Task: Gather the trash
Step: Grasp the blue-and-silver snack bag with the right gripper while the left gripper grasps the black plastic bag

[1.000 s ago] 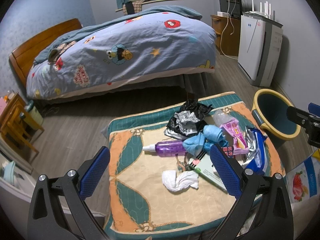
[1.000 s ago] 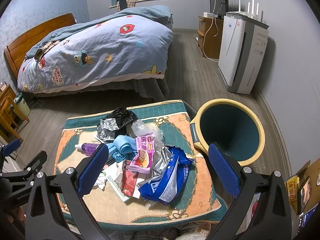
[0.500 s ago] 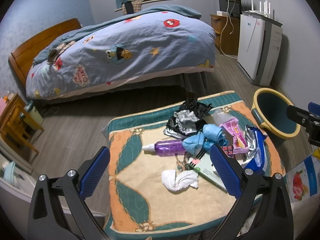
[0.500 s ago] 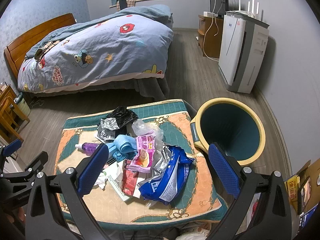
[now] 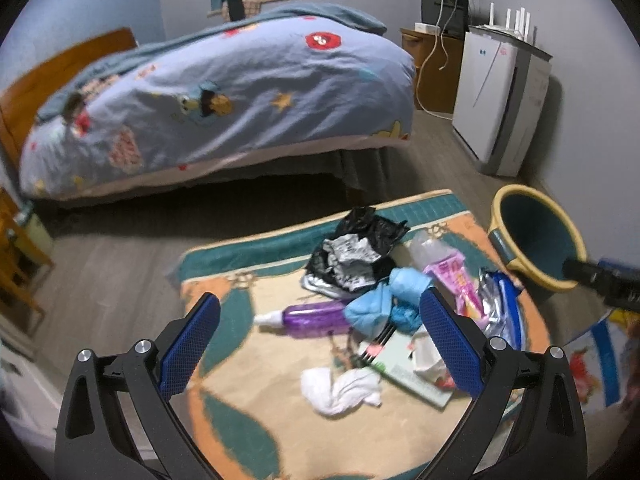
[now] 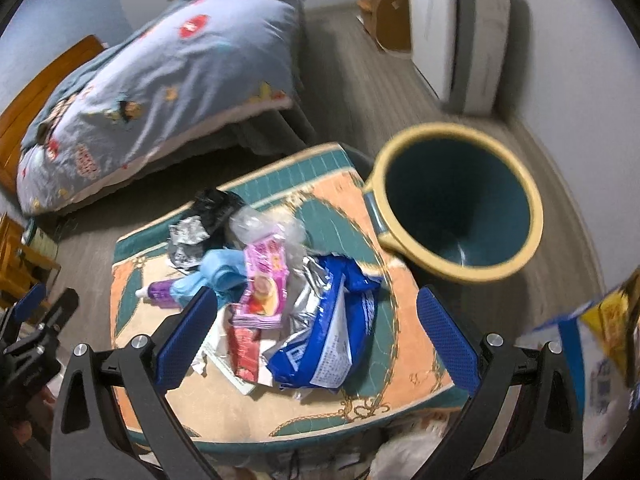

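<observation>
Right tool (image 6: 312, 336), spread and empty, has been tilted down toward the blue foil bag (image 6: 328, 332) at frame centre; a first pick is suggested. Left tool (image 5: 320, 344) likewise spread.

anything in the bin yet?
The bin looks empty: bare teal wall and bottom in the right wrist view. Its near rim hides a strip of the inside, so that part can't be checked.
</observation>
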A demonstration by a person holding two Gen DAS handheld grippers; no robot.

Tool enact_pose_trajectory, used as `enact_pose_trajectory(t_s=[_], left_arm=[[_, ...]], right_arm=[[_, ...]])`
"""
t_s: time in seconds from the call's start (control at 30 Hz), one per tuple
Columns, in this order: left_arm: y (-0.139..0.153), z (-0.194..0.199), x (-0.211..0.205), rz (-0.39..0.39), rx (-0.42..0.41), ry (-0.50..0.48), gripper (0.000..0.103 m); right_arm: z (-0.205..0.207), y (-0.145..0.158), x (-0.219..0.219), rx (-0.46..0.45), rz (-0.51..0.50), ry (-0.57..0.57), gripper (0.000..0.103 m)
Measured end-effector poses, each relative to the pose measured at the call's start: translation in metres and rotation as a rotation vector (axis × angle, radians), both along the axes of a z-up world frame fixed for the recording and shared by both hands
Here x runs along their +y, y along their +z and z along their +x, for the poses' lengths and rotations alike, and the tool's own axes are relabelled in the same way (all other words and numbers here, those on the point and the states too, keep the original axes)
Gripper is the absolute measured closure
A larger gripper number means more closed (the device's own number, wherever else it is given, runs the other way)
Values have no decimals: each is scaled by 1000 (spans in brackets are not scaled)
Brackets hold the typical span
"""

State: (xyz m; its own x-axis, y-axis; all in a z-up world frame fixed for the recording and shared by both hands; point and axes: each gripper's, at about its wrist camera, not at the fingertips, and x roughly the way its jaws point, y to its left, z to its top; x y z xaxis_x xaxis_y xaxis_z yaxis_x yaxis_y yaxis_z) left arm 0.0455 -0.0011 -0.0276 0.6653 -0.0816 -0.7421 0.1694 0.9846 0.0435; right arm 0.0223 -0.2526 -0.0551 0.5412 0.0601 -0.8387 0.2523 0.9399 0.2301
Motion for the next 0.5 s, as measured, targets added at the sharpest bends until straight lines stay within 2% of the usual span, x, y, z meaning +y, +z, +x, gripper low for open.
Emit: enact_pose_trajectory(t_s=[0.13,0.27,0.3,0.4,0.5], left_arm=[[-8,17,6,20,42,25,4],[-16,44,12,114,73,68,4],[-16,49,15,117,69,86,4],[-18,63,19,54,81,93,4],[-29,79,7,73,106,61,4]], right_arm=[[13,-21,-17,93,98,-50,5],[30,-36,-32,155,168,-69,5],[34,-38,-35,157,182,-76,5],[42,-49,-39,177,214,-87,5],[53,-62,-32,227,223,-46,5]])
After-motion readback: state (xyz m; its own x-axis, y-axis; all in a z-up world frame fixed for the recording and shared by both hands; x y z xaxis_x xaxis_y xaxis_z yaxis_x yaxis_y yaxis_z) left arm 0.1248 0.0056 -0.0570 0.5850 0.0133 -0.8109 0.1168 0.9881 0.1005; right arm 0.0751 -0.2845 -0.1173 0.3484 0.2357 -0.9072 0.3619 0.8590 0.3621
